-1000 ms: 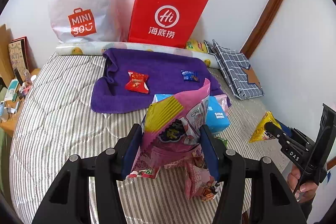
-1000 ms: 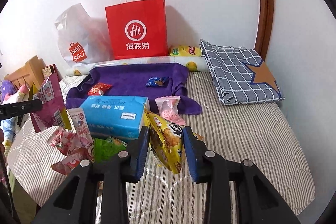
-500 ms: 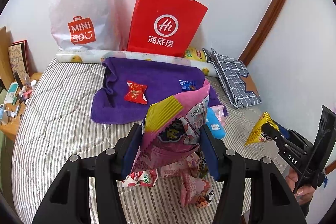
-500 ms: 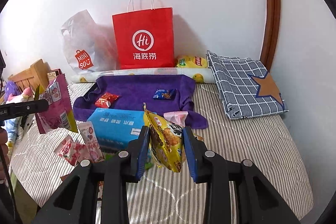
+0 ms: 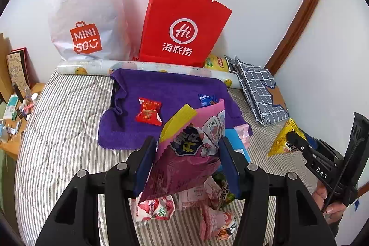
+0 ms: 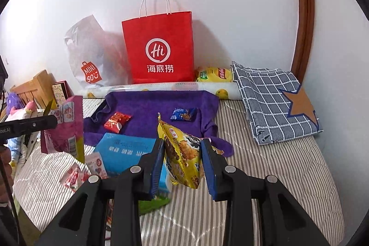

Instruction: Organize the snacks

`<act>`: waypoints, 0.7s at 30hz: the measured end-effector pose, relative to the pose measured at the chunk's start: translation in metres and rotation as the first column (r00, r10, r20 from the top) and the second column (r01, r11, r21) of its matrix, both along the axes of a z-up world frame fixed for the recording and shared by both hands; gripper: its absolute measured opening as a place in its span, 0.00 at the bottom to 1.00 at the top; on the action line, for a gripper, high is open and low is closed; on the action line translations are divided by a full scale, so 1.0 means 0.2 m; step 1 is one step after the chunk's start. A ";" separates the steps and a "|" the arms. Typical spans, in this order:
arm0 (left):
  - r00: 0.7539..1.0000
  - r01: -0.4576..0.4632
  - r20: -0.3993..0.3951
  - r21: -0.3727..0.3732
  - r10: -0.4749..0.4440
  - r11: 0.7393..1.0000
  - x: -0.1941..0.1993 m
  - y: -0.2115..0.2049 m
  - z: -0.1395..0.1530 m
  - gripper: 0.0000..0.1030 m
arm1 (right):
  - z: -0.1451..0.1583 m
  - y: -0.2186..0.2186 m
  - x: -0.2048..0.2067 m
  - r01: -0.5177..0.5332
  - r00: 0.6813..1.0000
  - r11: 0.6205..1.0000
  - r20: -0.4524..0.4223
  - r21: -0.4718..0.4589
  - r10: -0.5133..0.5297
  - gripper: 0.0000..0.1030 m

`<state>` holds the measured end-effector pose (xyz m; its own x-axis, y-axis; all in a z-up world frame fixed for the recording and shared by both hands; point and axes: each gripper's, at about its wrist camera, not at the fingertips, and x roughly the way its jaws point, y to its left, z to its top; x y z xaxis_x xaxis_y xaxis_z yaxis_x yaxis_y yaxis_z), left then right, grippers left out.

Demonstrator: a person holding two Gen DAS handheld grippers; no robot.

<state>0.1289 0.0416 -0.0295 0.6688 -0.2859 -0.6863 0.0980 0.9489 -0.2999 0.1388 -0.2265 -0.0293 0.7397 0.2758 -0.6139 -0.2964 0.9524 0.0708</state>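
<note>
My left gripper [image 5: 188,160] is shut on a pink snack bag [image 5: 191,149] with a yellow top, held upright above the striped bed. That pink bag [image 6: 62,128] also shows at the far left of the right wrist view. The right gripper [image 6: 182,161] is shut on a yellow snack bag [image 6: 182,153], lifted off the bed; from the left wrist view this yellow bag [image 5: 282,137] hangs at the right. A purple towel [image 5: 175,93] lies spread ahead with a red candy pack [image 5: 148,111] and a small blue pack [image 5: 206,99] on it.
A red paper bag [image 5: 182,27] and a white plastic bag [image 5: 85,17] stand against the wall. A blue tissue pack [image 6: 125,153] and several small snack packs [image 5: 207,206] lie near me. A checked folded cloth [image 6: 274,100] is at the right; a cluttered bedside surface [image 5: 13,107] sits left.
Both grippers have lifted and drawn back a little with their bags, so the bed, the towel and the bags at the wall sit lower in both views.
</note>
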 end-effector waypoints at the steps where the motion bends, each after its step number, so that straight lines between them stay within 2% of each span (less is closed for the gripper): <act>1: 1.000 -0.001 0.001 0.002 0.001 1.000 0.01 0.00 0.00 0.54 | 0.00 0.01 0.01 -0.001 1.000 1.000 0.000 0.002 0.001 0.30; 12: 1.000 -0.014 -0.009 -0.006 0.014 1.000 0.16 0.04 0.02 0.52 | 0.03 0.07 0.18 -0.019 1.000 1.000 0.016 0.023 0.019 0.30; 13: 1.000 -0.014 -0.009 -0.006 0.014 1.000 0.17 0.04 0.03 0.49 | 0.03 0.07 0.19 -0.020 1.000 1.000 0.019 0.023 0.020 0.30; 14: 1.000 -0.012 -0.007 -0.008 0.012 1.000 0.18 0.04 0.03 0.41 | 0.03 0.07 0.21 -0.021 1.000 0.999 0.020 0.025 0.020 0.30; 21: 1.000 0.002 -0.011 -0.009 -0.003 1.000 0.27 0.04 0.02 0.37 | 0.01 0.11 0.30 -0.031 1.000 0.999 0.007 0.033 0.031 0.30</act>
